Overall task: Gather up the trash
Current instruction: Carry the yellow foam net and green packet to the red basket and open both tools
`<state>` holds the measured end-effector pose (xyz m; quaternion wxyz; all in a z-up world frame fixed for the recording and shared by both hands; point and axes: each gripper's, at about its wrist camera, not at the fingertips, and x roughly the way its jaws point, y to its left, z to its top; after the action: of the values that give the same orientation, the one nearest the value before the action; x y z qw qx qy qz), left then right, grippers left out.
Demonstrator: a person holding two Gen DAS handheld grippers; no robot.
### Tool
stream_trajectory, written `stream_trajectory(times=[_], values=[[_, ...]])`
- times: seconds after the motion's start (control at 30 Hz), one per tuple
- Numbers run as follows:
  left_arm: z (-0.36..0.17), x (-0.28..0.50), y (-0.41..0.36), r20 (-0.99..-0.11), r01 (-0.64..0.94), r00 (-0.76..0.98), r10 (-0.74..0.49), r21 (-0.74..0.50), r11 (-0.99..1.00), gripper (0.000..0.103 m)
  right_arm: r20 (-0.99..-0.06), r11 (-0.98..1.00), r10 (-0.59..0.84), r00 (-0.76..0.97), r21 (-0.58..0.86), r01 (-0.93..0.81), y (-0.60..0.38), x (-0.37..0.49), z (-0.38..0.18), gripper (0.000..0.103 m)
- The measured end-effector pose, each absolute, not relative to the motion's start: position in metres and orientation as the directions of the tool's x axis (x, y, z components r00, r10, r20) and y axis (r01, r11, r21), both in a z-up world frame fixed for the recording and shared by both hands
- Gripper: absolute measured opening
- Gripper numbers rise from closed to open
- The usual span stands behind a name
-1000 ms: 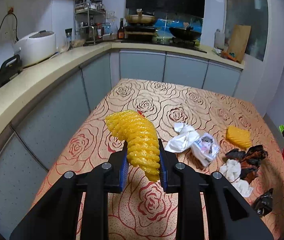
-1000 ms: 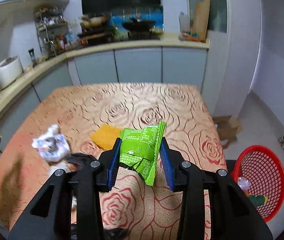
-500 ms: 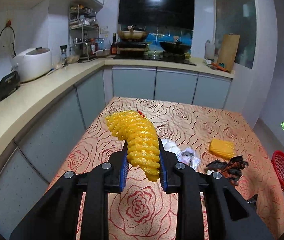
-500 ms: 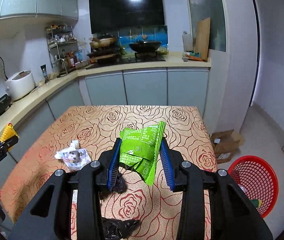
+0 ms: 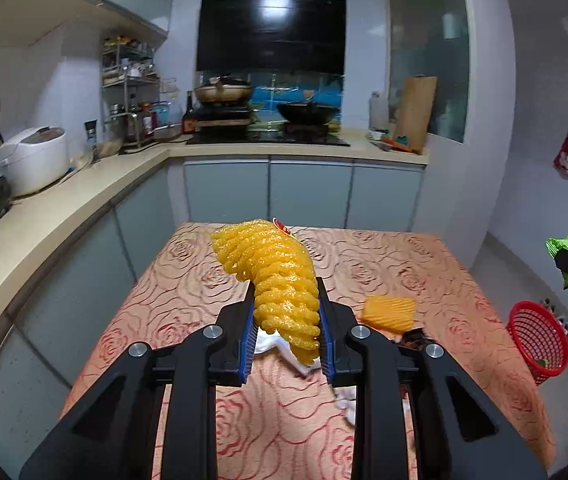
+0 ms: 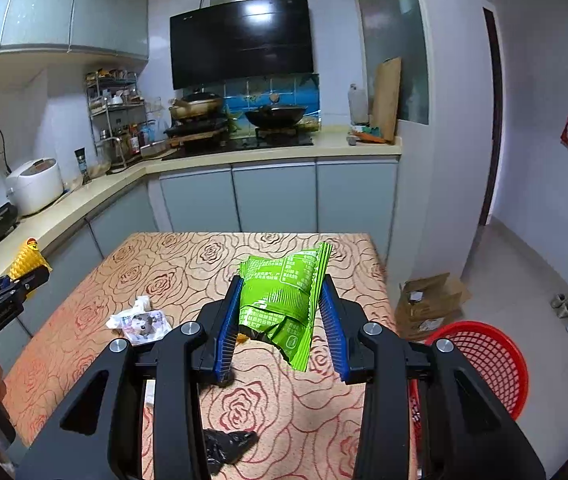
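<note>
Grip first: left gripper clamped on a yellow foam fruit net, its blue pads pressing both sides; the net is held clear above the table. Right gripper clenched on a crumpled green snack wrapper, also lifted off the surface. Below both, a table in a rose-patterned cloth. Still on it: a second yellow foam net near the right, a white printed wrapper at left, a black plastic scrap near the front edge. Red mesh basket on the floor, right of the table, beside a cardboard box. Kitchen counter with rice cooker far left.
</note>
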<state>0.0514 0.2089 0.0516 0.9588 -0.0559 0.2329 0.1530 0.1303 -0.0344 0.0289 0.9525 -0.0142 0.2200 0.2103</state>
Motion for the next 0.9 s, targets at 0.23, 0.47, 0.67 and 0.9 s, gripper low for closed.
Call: stream_trajectory(times=[0.23, 0.47, 0.67, 0.9], values=[[0.056, 0.066, 0.171, -0.446, -0.236, 0.874, 0.195, -0.037, 0.971, 0.024, -0.416, 0.935, 0.342, 0.843, 0.063, -0.348, -0.064, 0.127, 0.031, 0.037], [0.058, 0.089, 0.124, -0.438, -0.123, 0.894, 0.097, -0.032, 0.992, 0.024, -0.413, 0.958, 0.282, 0.866, 0.066, -0.280, -0.095, 0.127, 0.030, 0.037], [0.055, 0.110, 0.080, -0.440, -0.019, 0.898, 0.003, -0.033, 0.999, 0.024, -0.414, 0.975, 0.220, 0.883, 0.073, -0.209, -0.126, 0.129, 0.027, 0.037], [0.049, 0.136, 0.029, -0.454, 0.100, 0.885, -0.107, -0.041, 0.994, 0.024, -0.429, 0.989, 0.146, 0.891, 0.070, -0.129, -0.158, 0.134, 0.020, 0.037]])
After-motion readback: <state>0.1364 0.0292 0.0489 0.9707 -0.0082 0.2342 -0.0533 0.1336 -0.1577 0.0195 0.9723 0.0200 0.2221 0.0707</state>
